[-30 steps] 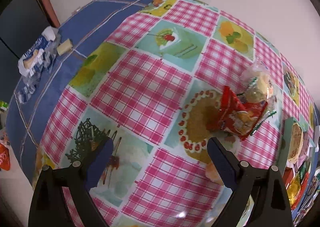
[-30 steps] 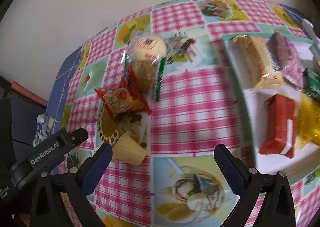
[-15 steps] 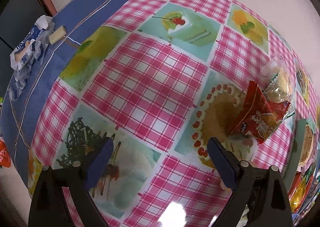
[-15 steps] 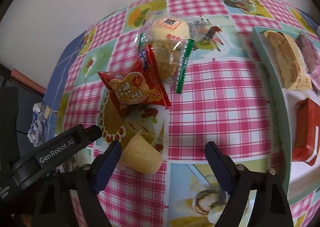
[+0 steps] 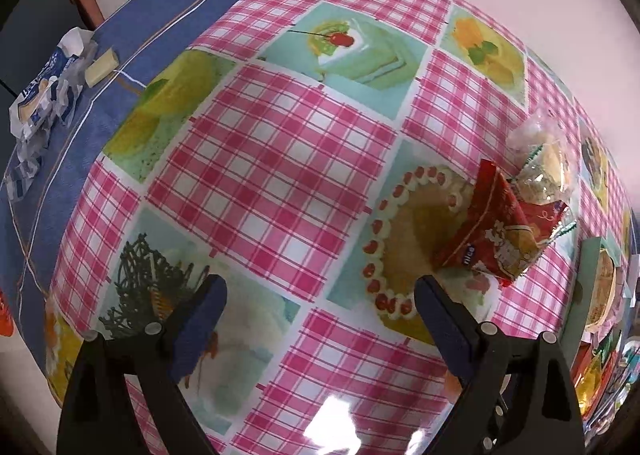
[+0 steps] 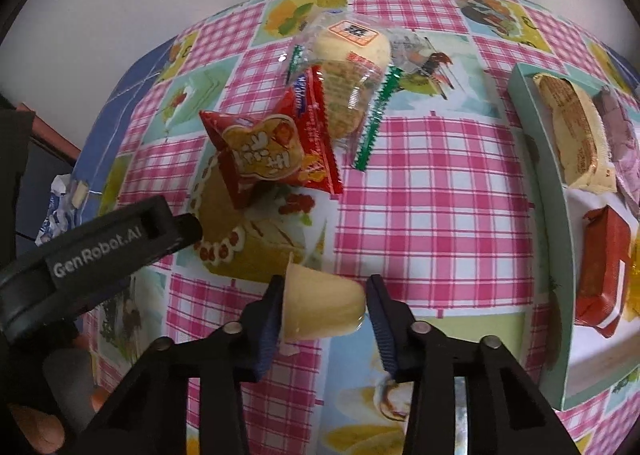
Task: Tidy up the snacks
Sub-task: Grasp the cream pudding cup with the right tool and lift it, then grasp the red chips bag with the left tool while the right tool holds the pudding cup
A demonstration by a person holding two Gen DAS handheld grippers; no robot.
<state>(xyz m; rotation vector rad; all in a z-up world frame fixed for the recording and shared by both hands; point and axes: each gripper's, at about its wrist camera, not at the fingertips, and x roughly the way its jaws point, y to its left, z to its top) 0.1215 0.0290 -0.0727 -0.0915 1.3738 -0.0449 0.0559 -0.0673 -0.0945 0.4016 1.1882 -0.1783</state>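
Jelly cup (image 6: 320, 305) lies near snack packets (image 6: 276, 143), tray (image 6: 552, 239) rightward.

A pale yellow jelly cup (image 6: 322, 305) lies on its side on the bench. Beyond it a red snack packet (image 6: 272, 143) leans against a clear-wrapped bun (image 6: 348, 71). Further wrapped snacks fill the green-rimmed tray (image 6: 554, 215) at right.

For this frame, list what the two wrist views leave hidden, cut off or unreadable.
- Tray, right wrist view: its right side and the snacks there run off the frame.
- Jelly cup, left wrist view: hidden behind that gripper's finger.
- Clear-wrapped pastry: label print too small to read.
- Blue-white wrapper, left wrist view: crumpled, contents unclear.
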